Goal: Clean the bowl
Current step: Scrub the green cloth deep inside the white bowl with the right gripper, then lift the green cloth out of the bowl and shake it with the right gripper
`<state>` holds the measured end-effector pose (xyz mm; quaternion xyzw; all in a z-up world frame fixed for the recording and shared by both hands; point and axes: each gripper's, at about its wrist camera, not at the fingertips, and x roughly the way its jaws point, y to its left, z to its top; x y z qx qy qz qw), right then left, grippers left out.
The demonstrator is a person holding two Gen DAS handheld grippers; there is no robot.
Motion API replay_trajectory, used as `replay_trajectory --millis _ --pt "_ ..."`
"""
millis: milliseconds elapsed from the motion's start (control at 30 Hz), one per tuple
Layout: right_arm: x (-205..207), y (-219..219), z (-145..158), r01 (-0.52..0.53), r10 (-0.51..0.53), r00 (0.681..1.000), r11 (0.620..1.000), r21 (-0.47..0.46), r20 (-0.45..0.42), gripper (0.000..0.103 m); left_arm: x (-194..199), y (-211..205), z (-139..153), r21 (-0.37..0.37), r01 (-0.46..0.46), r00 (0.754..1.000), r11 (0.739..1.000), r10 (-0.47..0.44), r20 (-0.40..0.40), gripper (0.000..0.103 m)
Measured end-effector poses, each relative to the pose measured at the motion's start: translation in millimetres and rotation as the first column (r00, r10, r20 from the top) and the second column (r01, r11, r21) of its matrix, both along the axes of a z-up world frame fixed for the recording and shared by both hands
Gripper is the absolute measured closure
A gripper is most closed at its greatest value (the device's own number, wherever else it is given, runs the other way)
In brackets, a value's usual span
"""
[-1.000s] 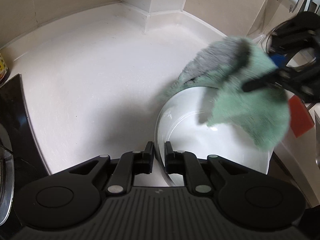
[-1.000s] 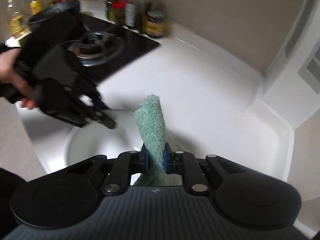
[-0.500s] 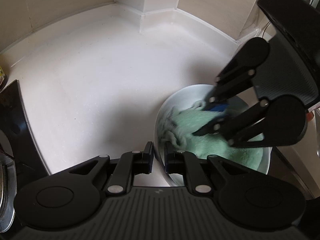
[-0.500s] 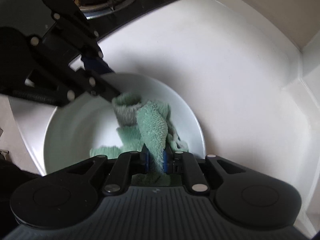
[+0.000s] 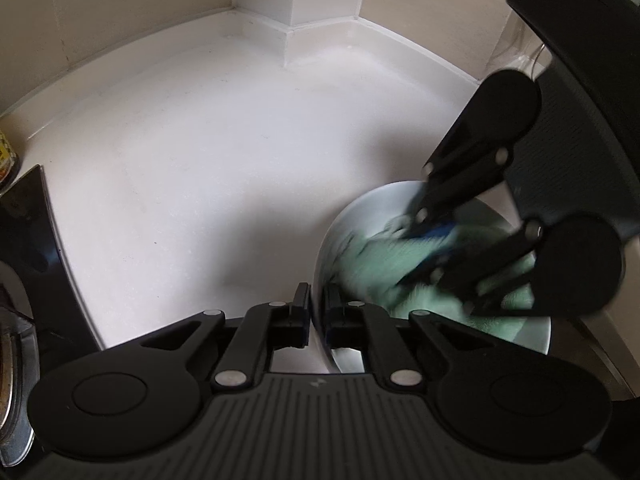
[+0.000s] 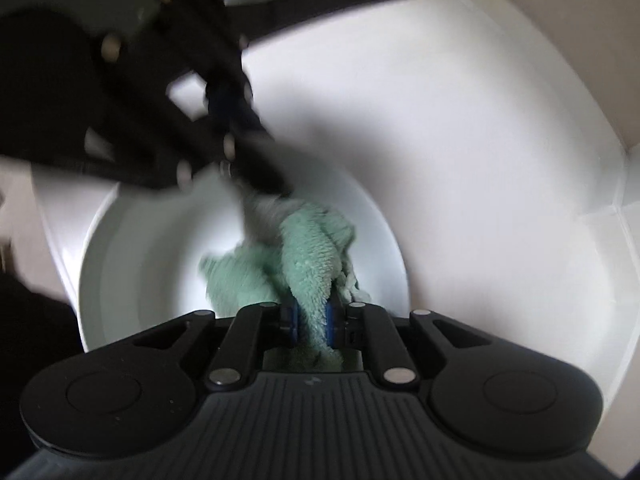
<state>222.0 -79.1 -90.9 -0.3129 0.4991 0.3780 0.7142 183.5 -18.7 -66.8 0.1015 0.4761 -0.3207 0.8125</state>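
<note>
Right tongs [image 6: 311, 322], clenched on green cloth [image 6: 308, 264], swept toward 9 o'clock inside the white bowl [image 6: 132, 264]; left tongs [image 5: 318, 312] pinch its rim. Wiping's midway, cleanliness unclear.

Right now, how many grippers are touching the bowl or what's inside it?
2. The left gripper is clamped on the white bowl's near rim; the right gripper pinches the green cloth lying inside the bowl. No other gripper is in view.

The green cloth [image 6: 308, 264], a second ago held above the white bowl [image 6: 132, 248] by the right gripper [image 6: 311, 322], is now pressed down inside it, bunched against the bottom and blurred in the left wrist view.
</note>
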Motion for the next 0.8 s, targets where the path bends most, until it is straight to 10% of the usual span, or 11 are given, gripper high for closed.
replay_trajectory --millis 167,233,333,567,800 --pt "-12 -9 1 -0.048 0.054 0.990 0.998 0.049 -0.132 0.094 0 2 -1 -0.006 -0.004 1.000 1.000 0.004 0.000 0.099" --pt "-15 -22 11 -0.027 0.026 0.998 0.999 -0.019 -0.064 0.094 0 2 -1 -0.008 -0.004 1.000 1.000 0.004 0.001 0.099" --pt "-11 -53 48 0.098 -0.097 0.995 0.988 0.120 -0.011 0.094 -2 2 -1 -0.006 -0.002 1.000 1.000 0.002 0.006 0.099" --pt "-4 -140 103 0.418 -0.484 0.870 0.824 0.383 0.092 0.093 1 1 -3 -0.009 -0.007 1.000 1.000 0.007 0.003 0.099" --pt "13 -175 60 0.629 -0.634 0.761 0.667 0.399 -0.140 0.091 4 -2 -4 -0.013 -0.013 1.000 1.000 0.013 -0.001 0.099"
